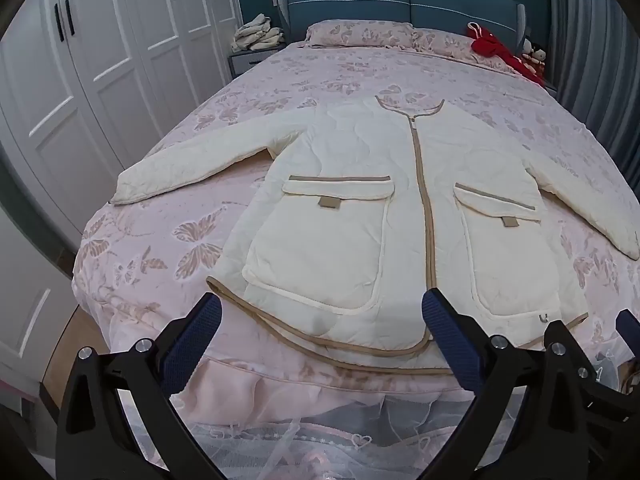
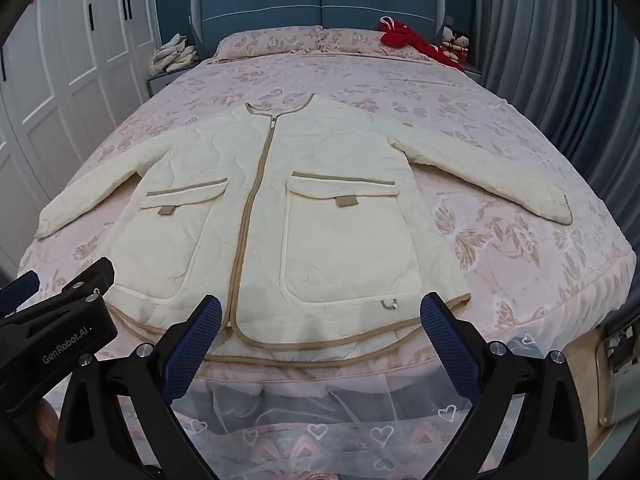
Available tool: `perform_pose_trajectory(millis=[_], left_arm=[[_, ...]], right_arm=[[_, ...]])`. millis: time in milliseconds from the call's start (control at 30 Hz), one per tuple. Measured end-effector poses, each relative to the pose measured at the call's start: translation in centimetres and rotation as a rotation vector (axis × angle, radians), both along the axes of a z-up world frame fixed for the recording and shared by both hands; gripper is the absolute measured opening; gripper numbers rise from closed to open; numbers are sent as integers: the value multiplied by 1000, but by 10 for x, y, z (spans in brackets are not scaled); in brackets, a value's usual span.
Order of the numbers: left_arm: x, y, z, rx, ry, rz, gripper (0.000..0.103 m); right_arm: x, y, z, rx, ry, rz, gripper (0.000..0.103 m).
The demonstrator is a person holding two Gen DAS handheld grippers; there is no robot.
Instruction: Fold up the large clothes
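Observation:
A cream quilted jacket [image 1: 360,200] with tan trim, a zip and two flap pockets lies flat, front up, on the bed, both sleeves spread out; it also shows in the right wrist view [image 2: 312,208]. My left gripper [image 1: 320,316] is open and empty, just short of the jacket's hem at the foot of the bed, left of the zip. My right gripper [image 2: 320,316] is open and empty, at the hem right of the zip. The left gripper's body [image 2: 60,320] shows at the left of the right wrist view.
The pink butterfly bedspread [image 1: 160,240] covers the bed, with a lace skirt at the foot. Pillows [image 2: 272,40] and a red garment [image 2: 412,40] lie at the head. White wardrobes [image 1: 80,80] stand left, grey curtains [image 2: 560,60] right. Folded cream clothes [image 1: 258,34] sit on a nightstand.

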State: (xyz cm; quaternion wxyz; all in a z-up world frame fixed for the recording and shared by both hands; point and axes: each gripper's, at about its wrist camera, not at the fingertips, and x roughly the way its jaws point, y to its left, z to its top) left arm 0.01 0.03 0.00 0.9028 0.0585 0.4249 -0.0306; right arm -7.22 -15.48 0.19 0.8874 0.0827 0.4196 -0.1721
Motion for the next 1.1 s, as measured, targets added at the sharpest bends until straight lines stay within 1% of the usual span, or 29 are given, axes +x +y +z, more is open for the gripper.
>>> perform_pose_trajectory(millis=[67,167,200,300,333,600,633,1100], left_arm=[[0,0,0,0,-7,-1,98],[-1,2,0,-4,-7,-1,98],[-2,3,0,-5,-6,-1,98],[-2,6,1,-12,-6,-1,98],[-1,6,2,3,-6,2,98],[-3,7,3,3,-8,1,98],[-3,7,3,4,-8,1,98],[-6,11,8,4,-11,4,98]], right_arm=[[-1,2,0,-3,-16,-3,98],[-2,4,-2,1,-15,-3,98],[-4,2,4,5,-17,-2,98],[-4,3,5,-3,-18,0,98],[-4,2,6,-4,-17,0,98],[-8,0,13,-9,-24,1,98],[-8,6,13,-18,-25,4,98],[-8,8,16,-27,-26,5,98]])
